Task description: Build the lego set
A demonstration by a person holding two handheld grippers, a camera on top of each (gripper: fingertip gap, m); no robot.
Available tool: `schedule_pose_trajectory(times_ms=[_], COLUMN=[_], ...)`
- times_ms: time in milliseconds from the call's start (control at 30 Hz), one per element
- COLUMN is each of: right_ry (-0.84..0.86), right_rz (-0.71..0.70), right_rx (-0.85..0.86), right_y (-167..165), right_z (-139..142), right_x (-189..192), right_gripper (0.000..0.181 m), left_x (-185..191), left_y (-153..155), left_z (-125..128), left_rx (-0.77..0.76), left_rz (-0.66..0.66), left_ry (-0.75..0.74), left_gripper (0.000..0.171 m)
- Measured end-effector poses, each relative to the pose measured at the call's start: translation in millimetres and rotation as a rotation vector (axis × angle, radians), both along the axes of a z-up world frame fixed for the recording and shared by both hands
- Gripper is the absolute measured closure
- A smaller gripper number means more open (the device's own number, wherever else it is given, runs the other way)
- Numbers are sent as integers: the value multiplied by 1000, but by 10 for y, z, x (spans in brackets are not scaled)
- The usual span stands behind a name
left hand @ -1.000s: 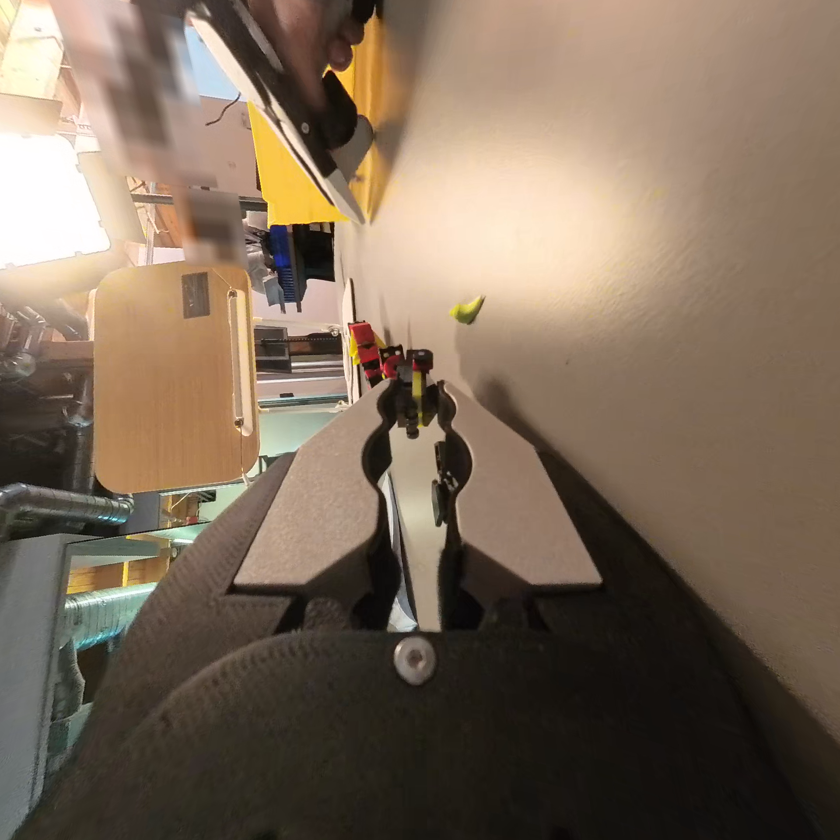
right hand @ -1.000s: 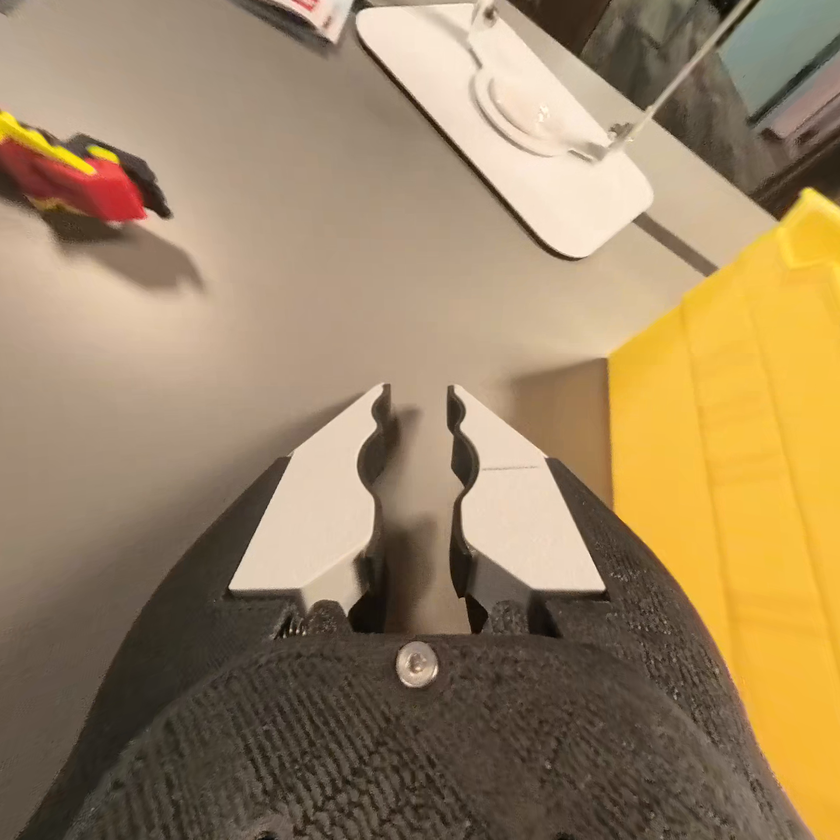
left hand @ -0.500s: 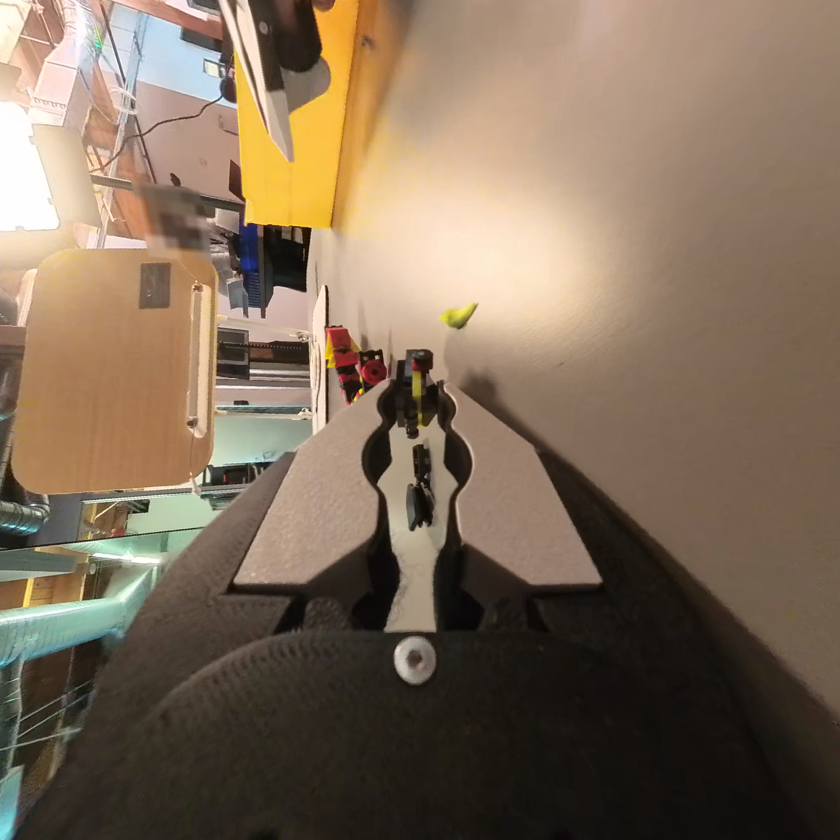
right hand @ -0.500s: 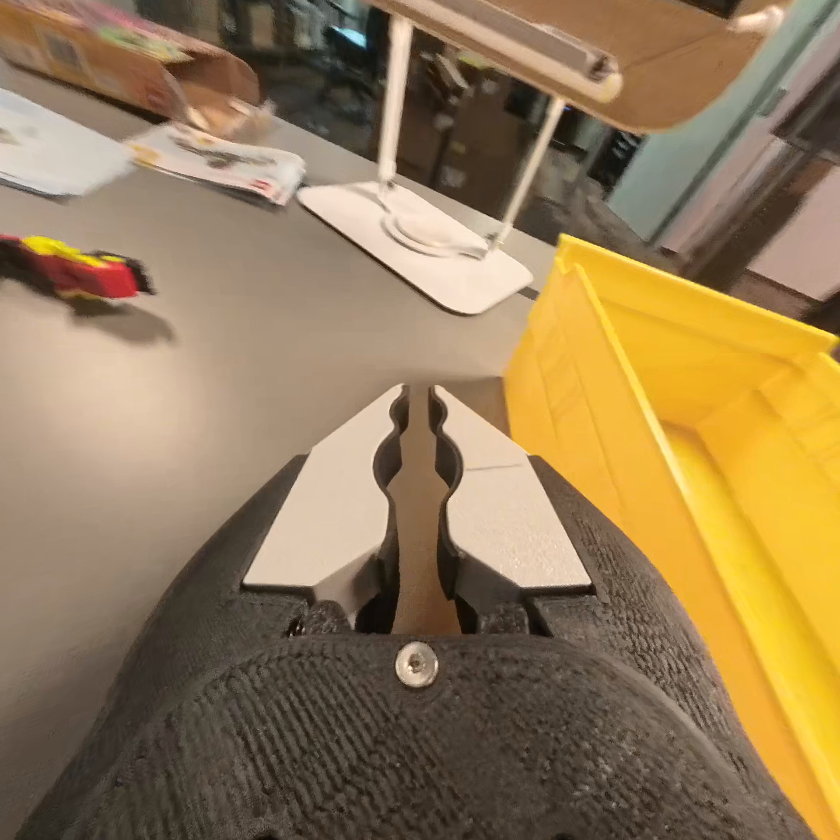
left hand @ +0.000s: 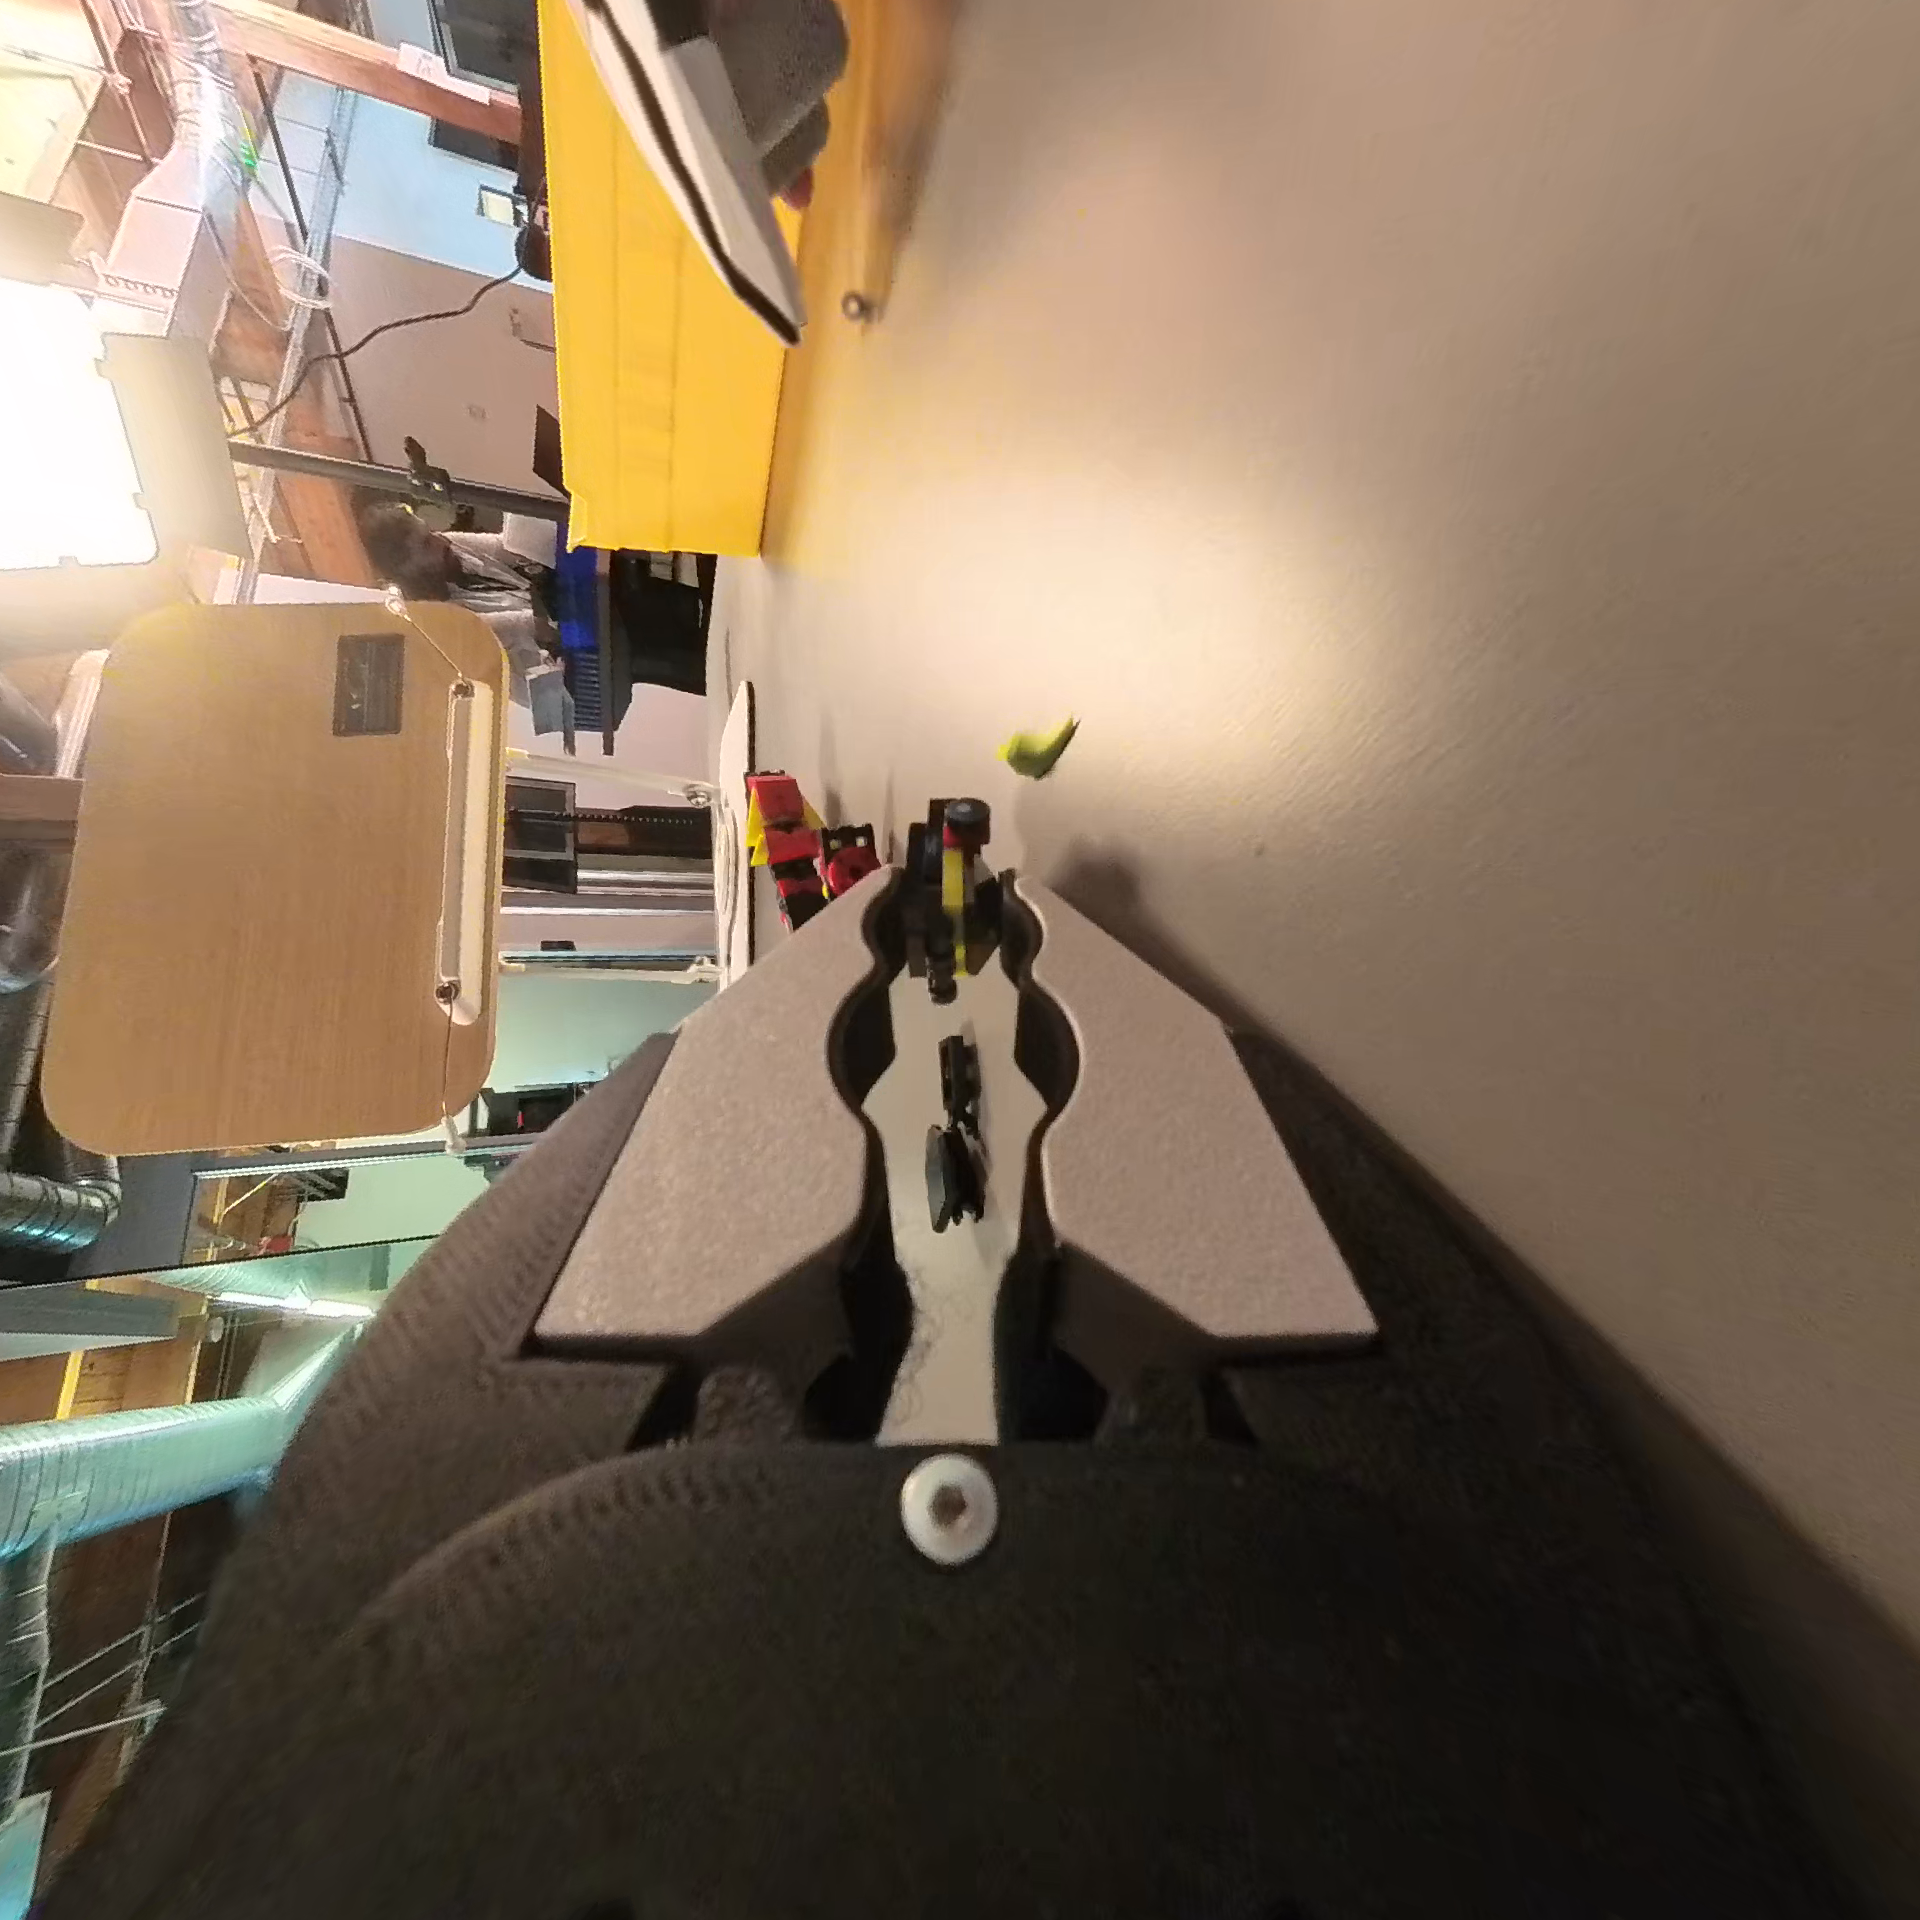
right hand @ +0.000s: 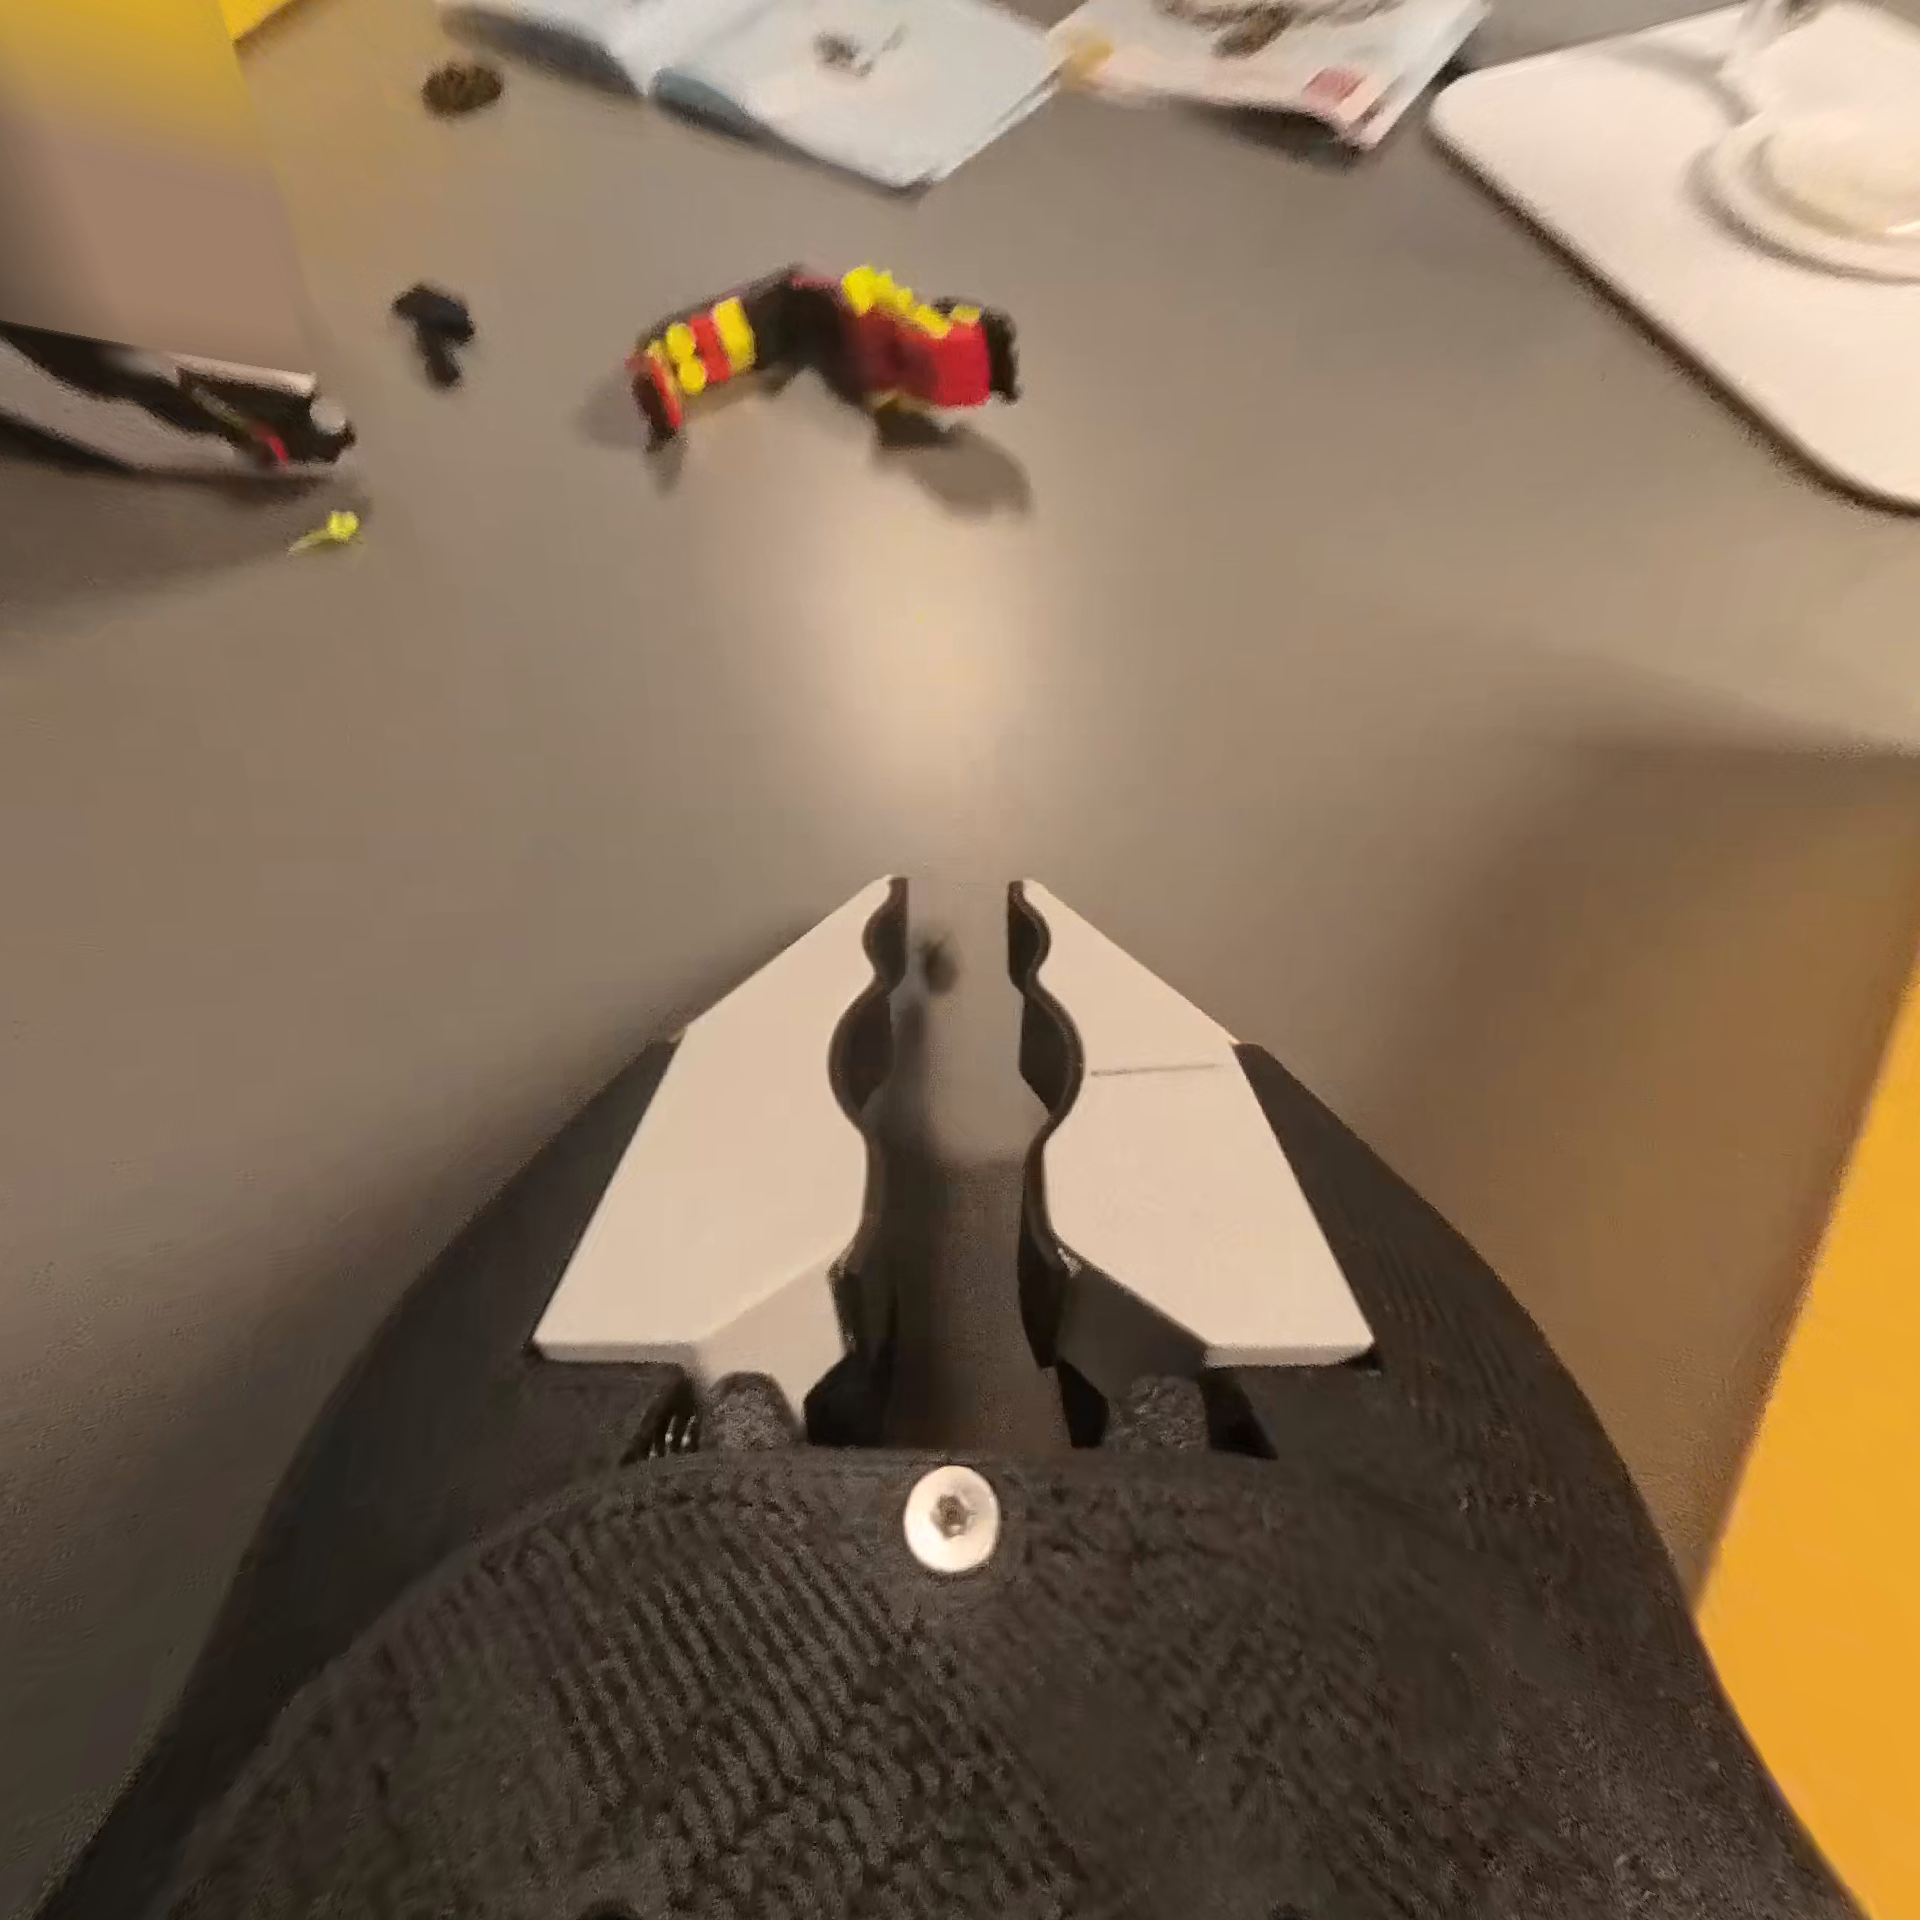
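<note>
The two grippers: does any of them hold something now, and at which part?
The left gripper pinches a small black and yellow lego assembly by its sides, at the fingertips. The right gripper is open and empty.

bare table [right hand: 727, 727], yellow bin [right hand: 1818, 1351] blocking right

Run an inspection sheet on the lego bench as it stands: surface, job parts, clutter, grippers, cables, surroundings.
Surface: grey table, lamp glare across the middle.
Job's things: red, yellow and black lego build on the table; loose black piece and lime piece lying apart from it; black-and-yellow piece held.
Clutter: booklets, white lamp base, yellow bin.
Grippers: left gripper jaws shut on the black-and-yellow piece; right gripper jaws open, empty.
Cables: one dark cable in the background, off the table.
Surroundings: wooden lamp head, metal ducting.
</note>
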State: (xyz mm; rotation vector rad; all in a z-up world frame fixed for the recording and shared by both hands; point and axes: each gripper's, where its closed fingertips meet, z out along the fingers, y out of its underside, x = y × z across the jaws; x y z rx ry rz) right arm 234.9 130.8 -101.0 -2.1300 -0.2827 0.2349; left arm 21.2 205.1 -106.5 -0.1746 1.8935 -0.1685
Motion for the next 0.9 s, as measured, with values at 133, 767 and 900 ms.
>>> schedule_pose_trajectory(times_ms=[133, 767, 900], right_ry=[-46, -191, -226], right_rz=[-29, 268, 111], right_rx=[-93, 39, 21], right_y=[22, 259, 140], right_z=[-154, 31, 47], right_x=[28, -795, -389], right_gripper=[157, 181, 153], left_x=[6, 34, 35], left_y=[1, -7, -5], left_z=[5, 24, 28], left_rx=[0, 4, 4], left_rz=[0, -8, -7], left_ry=[-1, -5, -5], left_gripper=[156, 156, 156])
